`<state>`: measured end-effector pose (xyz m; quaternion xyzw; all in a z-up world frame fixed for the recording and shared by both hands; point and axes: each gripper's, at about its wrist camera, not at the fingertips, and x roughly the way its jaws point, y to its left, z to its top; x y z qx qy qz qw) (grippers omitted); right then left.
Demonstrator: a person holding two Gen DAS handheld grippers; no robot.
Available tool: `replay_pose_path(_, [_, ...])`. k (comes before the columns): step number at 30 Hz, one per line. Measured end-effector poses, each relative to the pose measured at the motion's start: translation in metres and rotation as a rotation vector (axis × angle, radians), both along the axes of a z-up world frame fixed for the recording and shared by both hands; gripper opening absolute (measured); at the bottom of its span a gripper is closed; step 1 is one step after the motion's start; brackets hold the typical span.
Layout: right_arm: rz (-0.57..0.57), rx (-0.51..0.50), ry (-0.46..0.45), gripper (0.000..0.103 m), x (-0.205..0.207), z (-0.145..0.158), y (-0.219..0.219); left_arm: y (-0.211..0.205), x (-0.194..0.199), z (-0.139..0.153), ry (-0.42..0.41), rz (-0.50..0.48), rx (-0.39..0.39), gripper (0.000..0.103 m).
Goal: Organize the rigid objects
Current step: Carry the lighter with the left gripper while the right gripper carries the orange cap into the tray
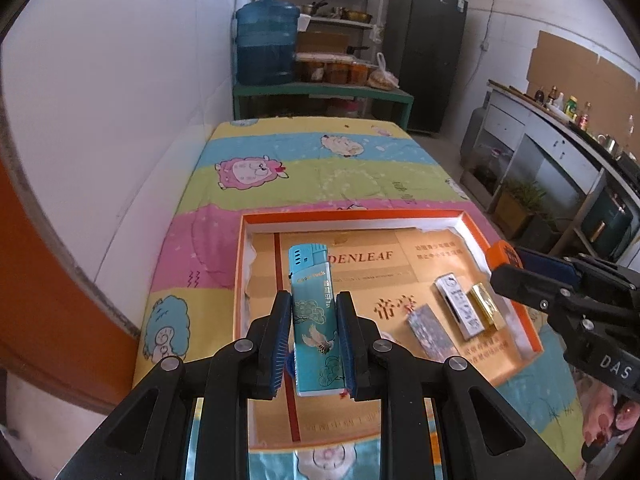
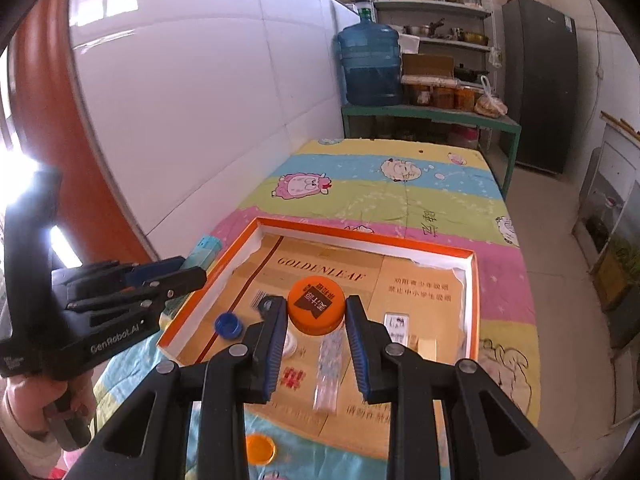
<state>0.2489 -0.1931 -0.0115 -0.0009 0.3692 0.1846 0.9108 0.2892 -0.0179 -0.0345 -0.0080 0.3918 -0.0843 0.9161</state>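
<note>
Carrying items to the orange tray (image 1: 532, 322) at frame centre: left gripper (image 1: 314, 334) clamps a teal lighter (image 1: 314, 312), right gripper (image 2: 316, 338) clamps an orange cap (image 2: 316, 309). Next, lower and release inside.

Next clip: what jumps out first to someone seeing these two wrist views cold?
The teal lighter with a crane print, clamped upright in the left gripper above the shallow orange-rimmed cardboard tray. Next, the round orange plastic lid between the fingers of the right gripper, over that same tray. Behind both, the bright striped cartoon-sheep tablecloth covers the table.
</note>
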Motion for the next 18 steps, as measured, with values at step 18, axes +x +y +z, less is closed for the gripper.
replay_pose_path(18, [-0.005,-0.039,0.104,0.030,0.075,-0.044,0.021,-0.001,0.071,-0.040,0.134,0.016,0.005,0.023])
